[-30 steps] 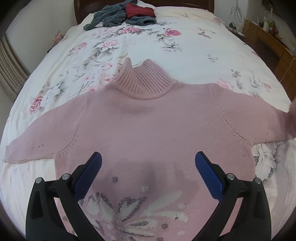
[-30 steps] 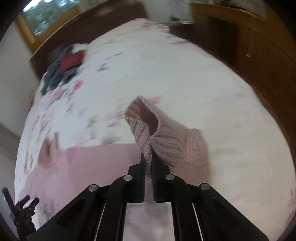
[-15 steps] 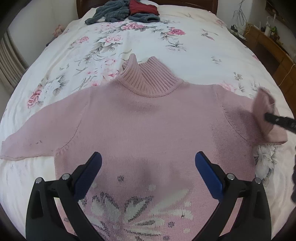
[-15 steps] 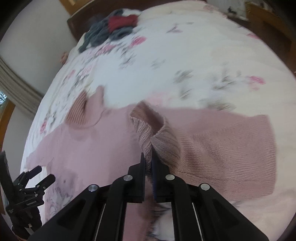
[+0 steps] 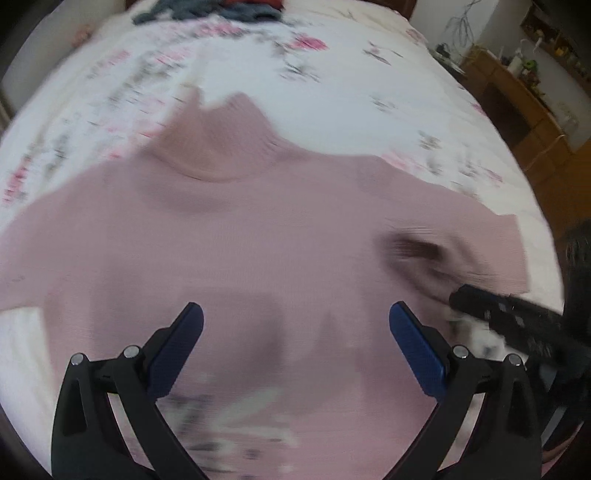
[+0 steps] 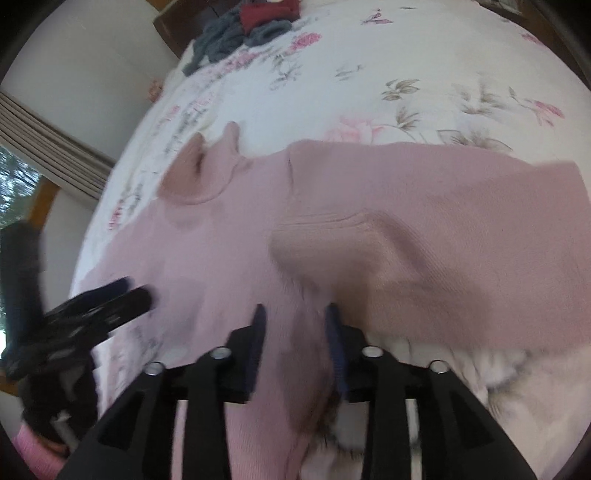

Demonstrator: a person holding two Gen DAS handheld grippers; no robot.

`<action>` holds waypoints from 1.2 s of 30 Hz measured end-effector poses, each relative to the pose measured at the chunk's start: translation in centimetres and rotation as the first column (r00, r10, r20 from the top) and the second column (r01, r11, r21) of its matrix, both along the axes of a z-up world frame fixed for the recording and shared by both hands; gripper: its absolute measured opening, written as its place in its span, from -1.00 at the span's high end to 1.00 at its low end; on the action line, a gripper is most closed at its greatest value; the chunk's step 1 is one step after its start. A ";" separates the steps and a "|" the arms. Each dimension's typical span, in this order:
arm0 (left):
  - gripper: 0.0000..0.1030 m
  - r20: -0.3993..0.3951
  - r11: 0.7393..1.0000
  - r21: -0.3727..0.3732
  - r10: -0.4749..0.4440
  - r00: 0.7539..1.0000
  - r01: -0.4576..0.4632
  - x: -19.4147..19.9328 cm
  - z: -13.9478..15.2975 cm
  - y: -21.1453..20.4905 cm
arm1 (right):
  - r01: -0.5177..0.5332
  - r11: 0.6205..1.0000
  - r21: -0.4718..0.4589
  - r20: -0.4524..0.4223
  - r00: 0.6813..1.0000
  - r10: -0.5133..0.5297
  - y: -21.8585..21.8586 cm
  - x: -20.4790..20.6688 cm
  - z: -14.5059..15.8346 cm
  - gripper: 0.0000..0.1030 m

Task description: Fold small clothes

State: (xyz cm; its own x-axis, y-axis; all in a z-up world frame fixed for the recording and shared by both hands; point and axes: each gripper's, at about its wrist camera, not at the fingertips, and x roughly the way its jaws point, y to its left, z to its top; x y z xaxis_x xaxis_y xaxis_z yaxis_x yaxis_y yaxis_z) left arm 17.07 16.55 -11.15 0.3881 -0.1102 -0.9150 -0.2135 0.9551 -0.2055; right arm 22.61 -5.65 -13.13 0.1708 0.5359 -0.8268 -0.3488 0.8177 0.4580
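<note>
Sweater (image 5: 258, 236), pink with a ribbed turtleneck, lies flat on the floral bed (image 5: 351, 74), its right sleeve (image 6: 443, 229) folded inward across the chest. Left tool (image 5: 295, 347) hovers over the lower front, jaws spread wide and holding nothing. Right tool (image 6: 295, 332) hangs just above the folded sleeve with its jaws parted, empty. Grey and red clothes (image 6: 240, 33) sit piled near the headboard.
</note>
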 end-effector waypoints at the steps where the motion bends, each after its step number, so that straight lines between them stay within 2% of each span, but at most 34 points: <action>1: -0.93 -0.009 0.999 -0.034 -0.009 1.000 0.009 0.5 -0.3 -0.7 | 0.010 1.000 -0.007 0.015 1.000 -0.010 -0.9 -0.5 0.4 0.26; 5: -0.92 -0.047 0.990 -0.136 -0.042 0.998 0.035 2.5 -1.9 -3.2 | 0.081 0.996 -0.031 0.040 0.996 -0.080 -5.7 -2.6 1.3 0.26; 9: -0.87 -0.115 0.960 -0.281 -0.029 0.993 -0.005 4.8 -4.6 -5.0 | 0.137 0.989 -0.057 0.059 0.989 -0.133 -9.3 -3.8 1.6 0.26; 10: -0.73 -0.127 0.950 -0.312 -0.025 0.992 -0.016 5.1 -5.1 -5.2 | 0.150 0.987 -0.061 0.065 0.987 -0.147 -10.1 -4.1 1.7 0.26; 11: -0.40 -0.138 0.941 -0.337 -0.023 0.990 -0.025 5.5 -5.6 -5.5 | 0.158 0.985 -0.063 0.069 0.986 -0.154 -10.3 -4.1 1.7 0.26; 13: -0.04 -0.166 0.924 -0.382 -0.030 0.986 -0.036 6.4 -6.6 -6.3 | 0.178 0.981 -0.070 0.073 0.982 -0.173 -11.3 -4.4 1.6 0.26; 14: 0.25 -0.171 0.919 -0.392 -0.031 0.985 -0.039 6.6 -6.7 -6.6 | 0.193 0.978 -0.077 0.072 0.980 -0.187 -11.9 -4.4 1.5 0.26; 15: 0.43 -0.170 0.918 -0.395 -0.034 0.985 -0.036 6.9 -6.8 -6.9 | 0.201 0.976 -0.080 0.071 0.978 -0.195 -12.2 -4.4 1.3 0.26; 16: 0.74 -0.166 0.922 -0.387 -0.039 0.985 -0.029 7.1 -6.8 -7.2 | 0.207 0.975 -0.083 0.069 0.977 -0.202 -12.5 -4.4 1.1 0.26; 17: 0.86 -0.157 0.930 -0.367 -0.035 0.987 -0.025 7.2 -6.5 -7.6 | 0.214 0.973 -0.088 0.070 0.976 -0.209 -12.6 -4.4 1.0 0.26; 23: 0.91 -0.002 0.942 -0.335 -0.013 1.000 0.012 6.1 -2.4 -7.3 | 0.236 0.967 -0.093 0.063 0.971 -0.230 -13.3 -4.5 0.6 0.26; 27: 0.91 0.074 0.963 -0.269 0.023 0.997 -0.003 4.7 0.3 -5.0 | 0.255 0.963 -0.083 0.066 0.966 -0.250 -13.5 -4.1 1.0 0.26; 36: 0.91 0.129 0.980 -0.172 0.127 0.984 -0.104 1.1 3.7 4.8 | 0.254 0.967 -0.034 0.043 0.967 -0.253 -11.6 -2.0 1.4 0.21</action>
